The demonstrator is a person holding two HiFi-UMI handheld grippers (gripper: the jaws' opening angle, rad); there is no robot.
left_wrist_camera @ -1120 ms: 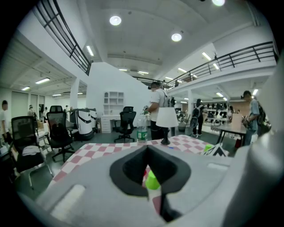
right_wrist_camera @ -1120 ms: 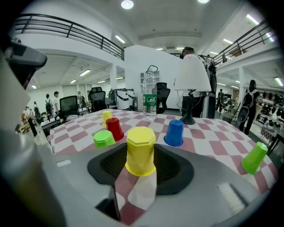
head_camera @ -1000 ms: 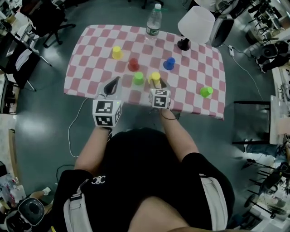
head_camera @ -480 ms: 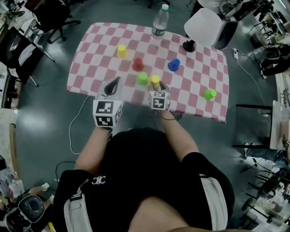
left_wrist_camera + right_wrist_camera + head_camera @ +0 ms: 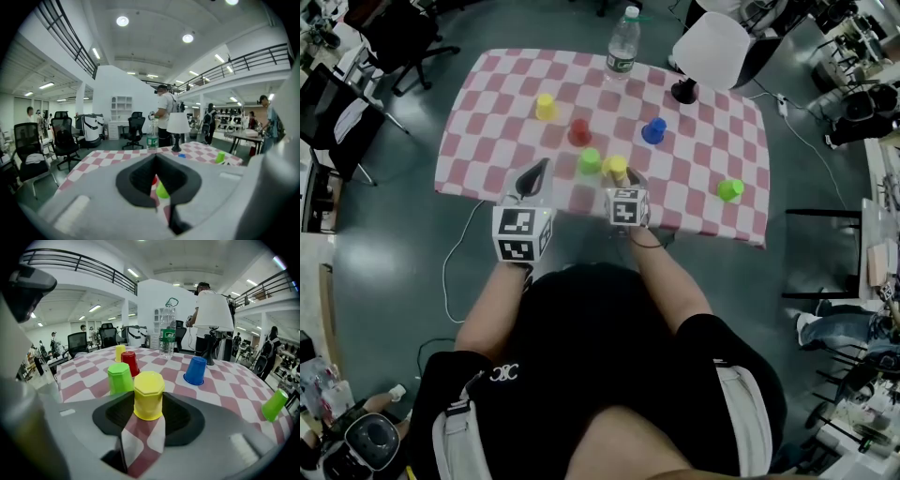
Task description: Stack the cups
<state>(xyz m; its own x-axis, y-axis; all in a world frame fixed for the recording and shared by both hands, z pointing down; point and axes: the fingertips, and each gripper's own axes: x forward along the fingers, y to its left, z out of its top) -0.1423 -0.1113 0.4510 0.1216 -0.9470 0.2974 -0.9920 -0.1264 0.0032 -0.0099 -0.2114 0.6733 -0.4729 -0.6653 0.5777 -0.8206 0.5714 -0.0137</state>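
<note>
Records right gripper clamped part-wide on the inverted yellow cup, grip unchanged, cup now nearer the green cup at its 9 o'clock than a second ago; records left gripper closed, empty, at 8 o'clock; judges stacking imminent.

Head view: high overhead, steeply down on table. Both gripper views: low, close, facing across it — all 3 share green cup.

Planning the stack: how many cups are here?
6: far yellow cup, red cup, blue cup, near green cup, near yellow cup in right hand-held gripper, right green cup.
</note>
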